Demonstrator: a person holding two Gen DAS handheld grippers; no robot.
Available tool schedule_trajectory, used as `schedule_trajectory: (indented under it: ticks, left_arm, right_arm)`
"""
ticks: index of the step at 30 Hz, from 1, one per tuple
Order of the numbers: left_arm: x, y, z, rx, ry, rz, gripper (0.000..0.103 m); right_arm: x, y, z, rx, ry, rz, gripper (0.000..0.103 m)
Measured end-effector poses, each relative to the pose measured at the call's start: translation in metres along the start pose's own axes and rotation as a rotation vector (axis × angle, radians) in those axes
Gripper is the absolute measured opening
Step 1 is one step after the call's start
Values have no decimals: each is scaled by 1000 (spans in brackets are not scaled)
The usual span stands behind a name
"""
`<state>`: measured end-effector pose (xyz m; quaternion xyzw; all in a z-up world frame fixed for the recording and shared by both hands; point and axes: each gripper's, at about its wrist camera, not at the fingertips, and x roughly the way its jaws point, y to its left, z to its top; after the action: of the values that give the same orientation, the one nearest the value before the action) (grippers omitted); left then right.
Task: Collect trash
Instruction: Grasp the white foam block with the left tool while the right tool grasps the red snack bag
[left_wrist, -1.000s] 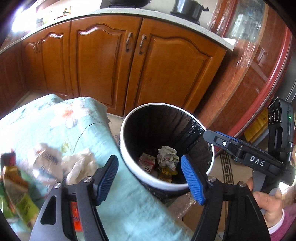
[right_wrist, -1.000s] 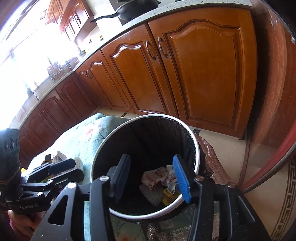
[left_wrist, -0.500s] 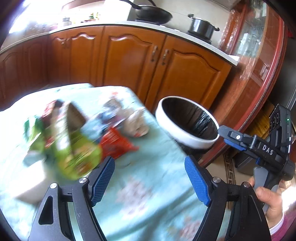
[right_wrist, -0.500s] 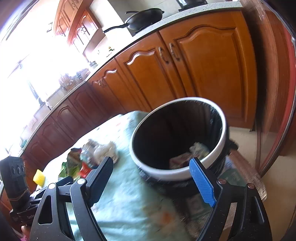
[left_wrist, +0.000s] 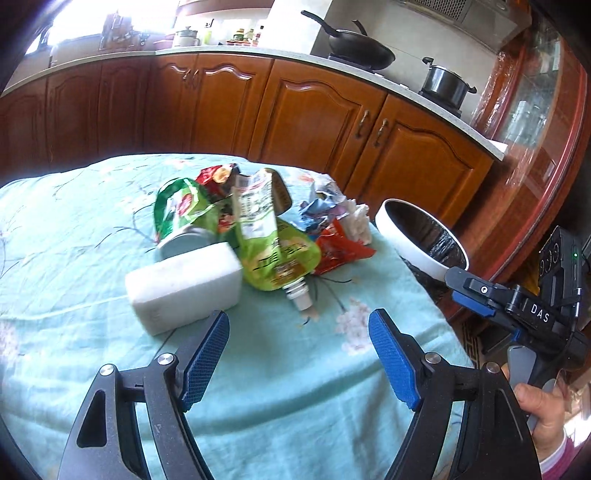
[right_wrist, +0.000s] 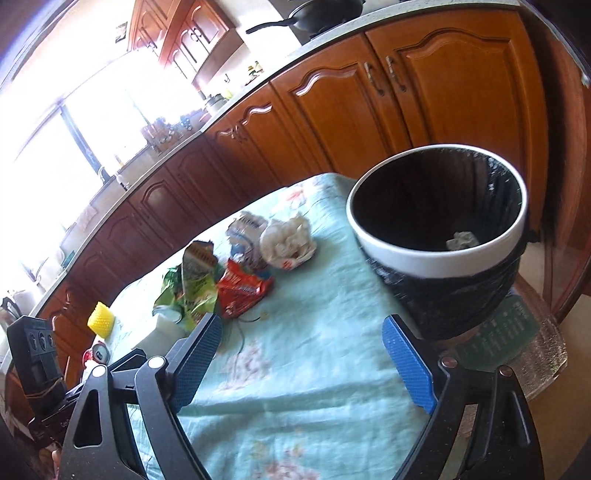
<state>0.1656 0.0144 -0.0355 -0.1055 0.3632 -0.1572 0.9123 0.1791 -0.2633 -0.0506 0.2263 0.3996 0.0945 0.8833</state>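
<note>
on the desk (left_wrist: 92, 229) the trash pile (left_wrist: 258, 229) lies beside the bin (right_wrist: 439, 254). left hand-held gripper (left_wrist: 299, 354) spread, empty; right hand-held gripper (right_wrist: 303, 358) opening, nothing between jaws. advice: straddle one wrapper only, approach low, pinch firmly before lifting.

Hand-held two-finger grippers.
Black angular left gripper (left_wrist: 298, 360) and right gripper (right_wrist: 302, 360) with blue ribbed pads, silver screws, white "DAS" lettering; pink knitted sleeve cuff (left_wrist: 554, 455).
</note>
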Motion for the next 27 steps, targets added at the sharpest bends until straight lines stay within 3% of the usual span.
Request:
schedule_trajectory:
  ticks: [14,19,27]
  left_arm:
    - [-31,50,-7,-2,-34,110,78]
    - [-24,67,6,-5,2,100,78]
    - [6,76,32,76,57,68,79]
  right_arm:
    - [31,44,-9,-134,55,19,90]
    - [42,50,-4,-162,70,19,90]
    - [64,62,9,-245,69,3,89]
